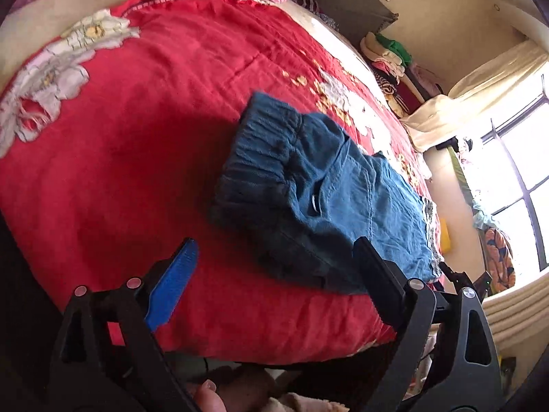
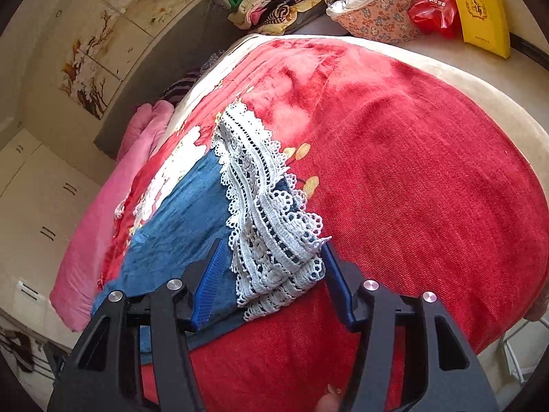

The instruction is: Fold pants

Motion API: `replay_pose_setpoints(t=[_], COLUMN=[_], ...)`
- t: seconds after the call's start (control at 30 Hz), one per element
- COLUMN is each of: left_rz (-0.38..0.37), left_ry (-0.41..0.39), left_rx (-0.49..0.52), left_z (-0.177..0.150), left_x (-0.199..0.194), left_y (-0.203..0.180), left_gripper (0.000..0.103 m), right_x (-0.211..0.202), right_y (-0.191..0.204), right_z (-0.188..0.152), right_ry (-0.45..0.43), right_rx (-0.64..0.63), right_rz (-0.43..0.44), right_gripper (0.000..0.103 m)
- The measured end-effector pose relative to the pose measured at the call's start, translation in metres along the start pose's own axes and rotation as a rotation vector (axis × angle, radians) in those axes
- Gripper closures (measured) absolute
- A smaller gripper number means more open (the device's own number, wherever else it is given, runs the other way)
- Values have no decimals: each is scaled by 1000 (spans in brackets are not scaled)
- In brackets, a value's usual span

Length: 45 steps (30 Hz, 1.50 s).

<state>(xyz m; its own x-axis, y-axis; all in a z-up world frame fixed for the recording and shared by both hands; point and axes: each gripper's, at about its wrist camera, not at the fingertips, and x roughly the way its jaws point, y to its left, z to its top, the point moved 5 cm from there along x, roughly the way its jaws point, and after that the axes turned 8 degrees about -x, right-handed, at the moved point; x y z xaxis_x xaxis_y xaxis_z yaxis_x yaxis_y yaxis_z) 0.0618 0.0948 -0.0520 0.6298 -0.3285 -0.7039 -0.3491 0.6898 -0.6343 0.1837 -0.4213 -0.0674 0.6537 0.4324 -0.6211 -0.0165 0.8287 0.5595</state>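
blanket [image 1: 137, 137]: red plush, floral print, fills frame, soft under load
pants [image 1: 326, 189]: blue denim-like, centre-right, folded on blanket; likely light, limp; grab at hem or waistband
waistband [image 1: 260, 158]: elastic, gathered, thick
lace hem [image 2: 271, 226]: white, openwork, snag risk
left gripper [image 1: 274, 250]: spread wide, empty
right gripper [image 2: 274, 250]: straddling lace hem, no clear pinch

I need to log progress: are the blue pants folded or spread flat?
Folded. The blue pants lie as a short bundle on the red blanket, the white lace hems stacked in layers.
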Motion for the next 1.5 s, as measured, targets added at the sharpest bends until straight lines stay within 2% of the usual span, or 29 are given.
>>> replay_pose_setpoints(t=[0.07,0.1,0.13,0.17,0.2,0.27,0.37,0.47,0.53,0.63,0.73,0.8,0.9,0.97,1.03,1.13,1.2,1.27,1.33,1.4,1.47,1.5], left_rz=[-33,-51,-69,-81,-82,-75,-75,-51,-57,-65,-54,-49,-34,6,46,62,102,83,82,68,30,25], left_ry=[49,61,60,58,54,44,30,28,35,39,33,29,21,7,-31,-109,-182,-207,-223,-222,-170,-146], left_rx=[-36,-50,-59,-65,-75,-96,-109,-82,-92,-101,-70,-55,-21,-15,-4,8,78,124,195,280,352,388], left_z=[-7,-8,-7,-5,-1,5,9,4,2,1,0,1,0,-1,1,8,14,21,29,34,36,35], left_x=[16,22,27,32,35,40,40,37,39,44,44,42,31,18,-2,-34,-56,-64,-63,-51,-28,-15], left_y=[-5,-7,-9,-12,-12,-12,-11,-9,-4,5,4,3,-1,1,5,6,-6,-25,-50,-78,-102,-112], left_gripper=[19,19,25,39,47,81,88,88,88,85,84,80,65,43,41,40,38,37,37,37,37,37], right_x=[0,1,2,2,3,3,-10,-27,-26,-9,-4,-5,-16,-28,-43,-60,-65,-62,-49,-31,-9,6], right_y=[-2,-3,-2,0,2,5,6,11,9,-3,-9,-9,-9,-8,-9,-1,13,39,74,114,152,171], right_z=[-3,-5,-6,-6,-6,-4,2,5,-1,-17,-23,-23,-23,-22,-22,-15,-8,0,8,15,21,24], right_ry=[2,10,8,6,6,3,-35,-64,-45,7,-12,-14,-13,-27,-55,-89,-100,-97,-72,-46,-6,18], right_rx=[11,14,9,1,-7,-26,-60,-122,-163,-152,-137,-127,-119,-116,-121,-152,-185,-244,-328,-419,-491,-536], right_rz=[13,14,13,18,27,27,12,2,-49,-91,-84,-75,-75,-91,-116,-125,-104,-56,-24,14,70,71], right_gripper=[68,70,73,76,77,82,85,86,86,86,85,82,72,61,55,51,46,37,35,35,35,35])
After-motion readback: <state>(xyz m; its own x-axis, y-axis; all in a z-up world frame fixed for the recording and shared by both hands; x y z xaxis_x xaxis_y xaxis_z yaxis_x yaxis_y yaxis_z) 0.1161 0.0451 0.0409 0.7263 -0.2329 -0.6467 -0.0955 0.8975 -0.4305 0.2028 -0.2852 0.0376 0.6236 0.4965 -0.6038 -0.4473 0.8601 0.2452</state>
